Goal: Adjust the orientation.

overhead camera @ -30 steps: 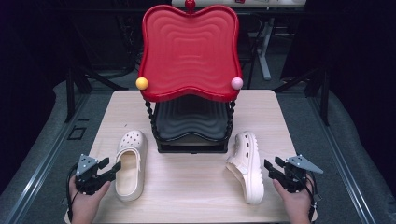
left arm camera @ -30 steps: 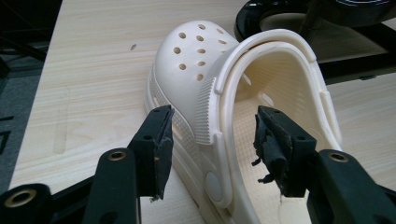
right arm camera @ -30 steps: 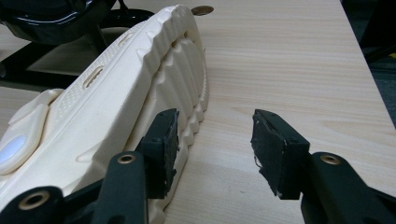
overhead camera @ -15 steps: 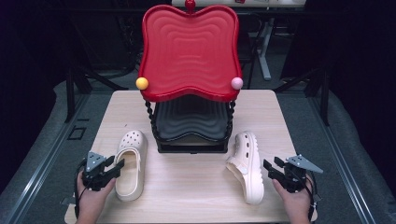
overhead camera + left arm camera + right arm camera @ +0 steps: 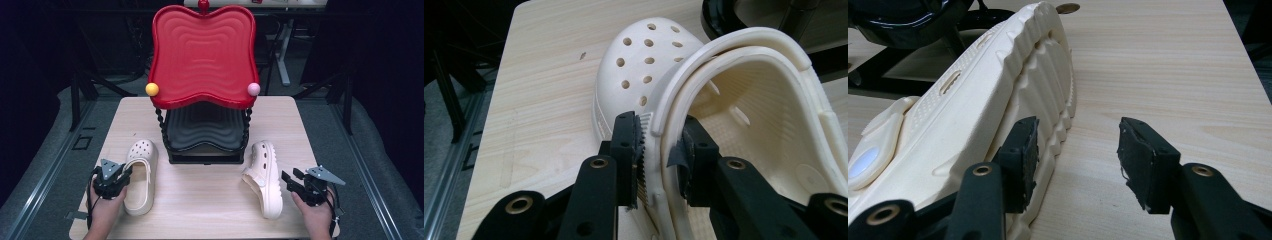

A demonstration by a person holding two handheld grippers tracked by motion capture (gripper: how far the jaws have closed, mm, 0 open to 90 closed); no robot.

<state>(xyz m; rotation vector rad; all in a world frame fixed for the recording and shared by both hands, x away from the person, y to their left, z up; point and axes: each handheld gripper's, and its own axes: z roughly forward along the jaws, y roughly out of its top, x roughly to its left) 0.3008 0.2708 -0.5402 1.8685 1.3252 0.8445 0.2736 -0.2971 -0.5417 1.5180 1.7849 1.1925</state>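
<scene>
Two cream clogs lie in front of a shoe rack. The left clog (image 5: 140,175) (image 5: 659,55) points away from me, and my left gripper (image 5: 126,172) (image 5: 659,130) is shut on its left side wall, one jaw outside and one inside, with the heel strap folded forward over the rim. The right clog (image 5: 263,177) (image 5: 973,100) lies angled, its ribbed sole edge towards my right gripper (image 5: 287,179) (image 5: 1078,132). That gripper is open just right of the clog. Its left jaw is against the sole edge, and bare table lies between the jaws.
The rack stands at the table's middle back, with a red wavy top shelf (image 5: 202,55) tilted up and a black lower shelf (image 5: 205,131) behind the clogs. Yellow (image 5: 152,89) and pink (image 5: 254,89) knobs mark its front corners. The light wooden table (image 5: 205,200) ends close behind both hands.
My left gripper has moved right and slightly forward from beside the left clog onto its side wall and closed there. The right gripper and right clog have stayed put.
</scene>
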